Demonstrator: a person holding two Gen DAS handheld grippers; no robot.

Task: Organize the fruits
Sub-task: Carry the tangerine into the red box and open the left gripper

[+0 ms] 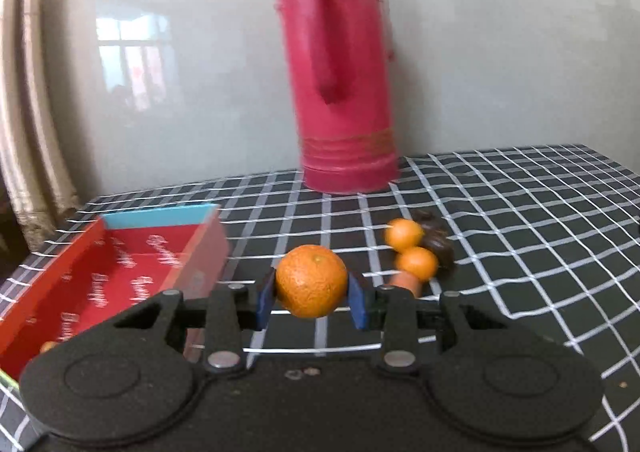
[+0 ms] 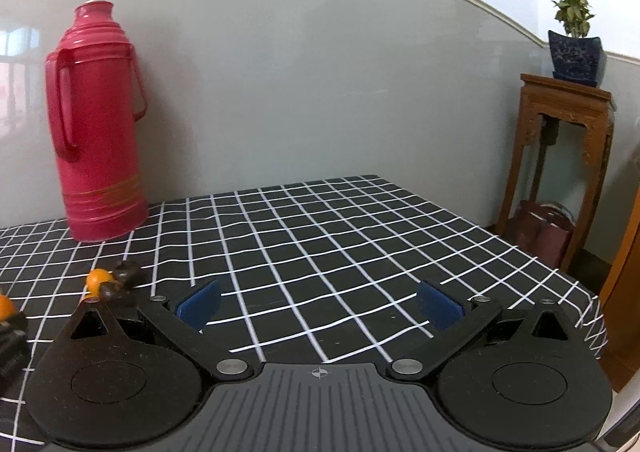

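Note:
My left gripper (image 1: 312,298) is shut on an orange (image 1: 312,281) and holds it above the checked tablecloth, just right of an open red box (image 1: 100,280). Behind it lie two small oranges (image 1: 405,233), a carrot-like orange piece (image 1: 408,282) and dark brown fruits (image 1: 438,246). A small orange thing (image 1: 47,347) shows at the box's near end. My right gripper (image 2: 319,306) is open and empty over the cloth. In the right wrist view a small orange (image 2: 97,279) and dark fruits (image 2: 126,271) lie at the left, and the held orange (image 2: 5,306) shows at the left edge.
A tall red thermos (image 1: 340,68) stands at the back by the wall; it also shows in the right wrist view (image 2: 94,124). The table's right edge (image 2: 576,276) drops off near a wooden stand (image 2: 560,164) with a potted plant (image 2: 574,44).

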